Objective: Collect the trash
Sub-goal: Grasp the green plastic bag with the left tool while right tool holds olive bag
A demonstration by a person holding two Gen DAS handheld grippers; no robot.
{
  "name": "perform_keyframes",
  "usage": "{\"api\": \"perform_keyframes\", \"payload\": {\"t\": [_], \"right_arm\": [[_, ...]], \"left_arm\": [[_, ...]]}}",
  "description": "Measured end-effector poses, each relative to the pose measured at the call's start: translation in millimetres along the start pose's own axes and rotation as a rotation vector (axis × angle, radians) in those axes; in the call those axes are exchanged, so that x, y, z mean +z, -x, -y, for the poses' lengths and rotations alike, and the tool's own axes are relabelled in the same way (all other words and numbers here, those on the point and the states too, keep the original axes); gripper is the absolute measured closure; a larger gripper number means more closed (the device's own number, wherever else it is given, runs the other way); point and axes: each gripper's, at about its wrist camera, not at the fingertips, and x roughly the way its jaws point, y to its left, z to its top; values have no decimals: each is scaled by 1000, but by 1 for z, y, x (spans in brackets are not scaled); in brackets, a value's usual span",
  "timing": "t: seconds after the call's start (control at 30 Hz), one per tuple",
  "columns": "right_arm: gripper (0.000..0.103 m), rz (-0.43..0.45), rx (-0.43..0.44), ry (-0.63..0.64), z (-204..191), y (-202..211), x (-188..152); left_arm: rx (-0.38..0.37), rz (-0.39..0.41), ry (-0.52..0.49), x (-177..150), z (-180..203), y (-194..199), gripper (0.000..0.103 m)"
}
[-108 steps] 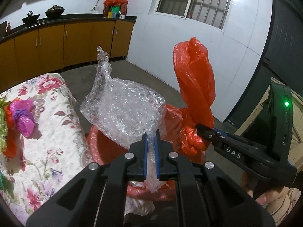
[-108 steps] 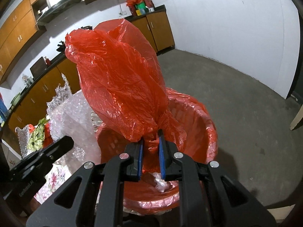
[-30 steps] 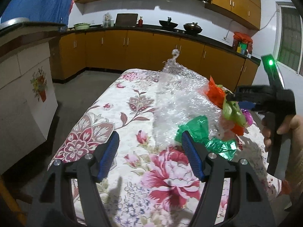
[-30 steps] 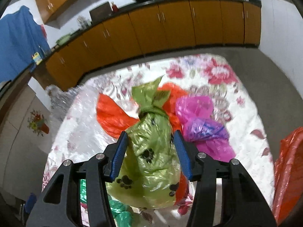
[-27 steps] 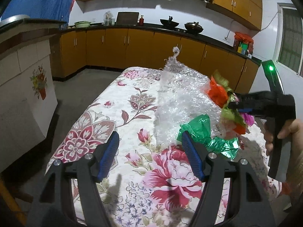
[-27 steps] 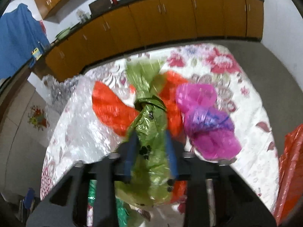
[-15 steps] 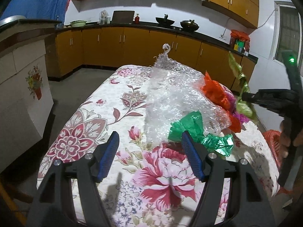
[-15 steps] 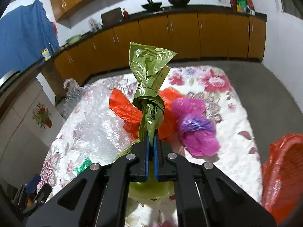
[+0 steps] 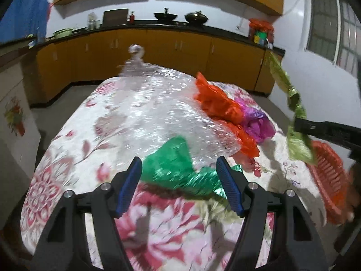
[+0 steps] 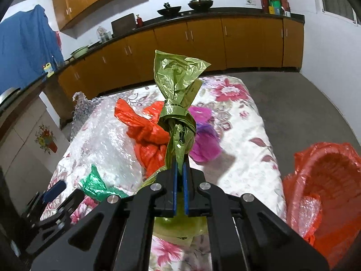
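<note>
the right tongs [image 10: 179,169] are clenched on the neck of the olive-green bag [image 10: 178,103], just under its knot, holding it up off the floral worktop [image 10: 243,162]. the left tongs [image 9: 179,176] stand wide apart and grasp nothing, hovering over the green foil wrapper [image 9: 178,167] near the bubble wrap [image 9: 158,117]. beside the bubble wrap lie the orange bag [image 10: 146,133] and the purple bag [image 10: 204,142]. only the right wrist view looks into the red-lined basket [image 10: 327,180], off the worktop's edge, with bubble wrap inside; the left wrist view, blurred, shows just its rim.
</note>
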Motion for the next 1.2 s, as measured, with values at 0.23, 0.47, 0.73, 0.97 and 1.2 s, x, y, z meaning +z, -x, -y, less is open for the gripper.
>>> {"api": "perform_keyframes", "payload": {"t": [0.23, 0.47, 0.73, 0.97, 1.2], "right_arm": [[98, -6, -8, -19, 15, 5, -7], [98, -14, -6, -44, 21, 3, -12], [98, -16, -12, -63, 29, 7, -16], [98, -4, -18, -76, 33, 14, -18], [98, 30, -28, -100, 44, 34, -21]], "left_arm": [[-18, -163, -21, -6, 8, -53, 36], [-89, -196, -51, -11, 19, -58, 51], [-128, -223, -97, -19, 38, -60, 54], [-131, -209, -118, -30, 50, -58, 73], [-164, -172, -102, -17, 50, -37, 74]]}}
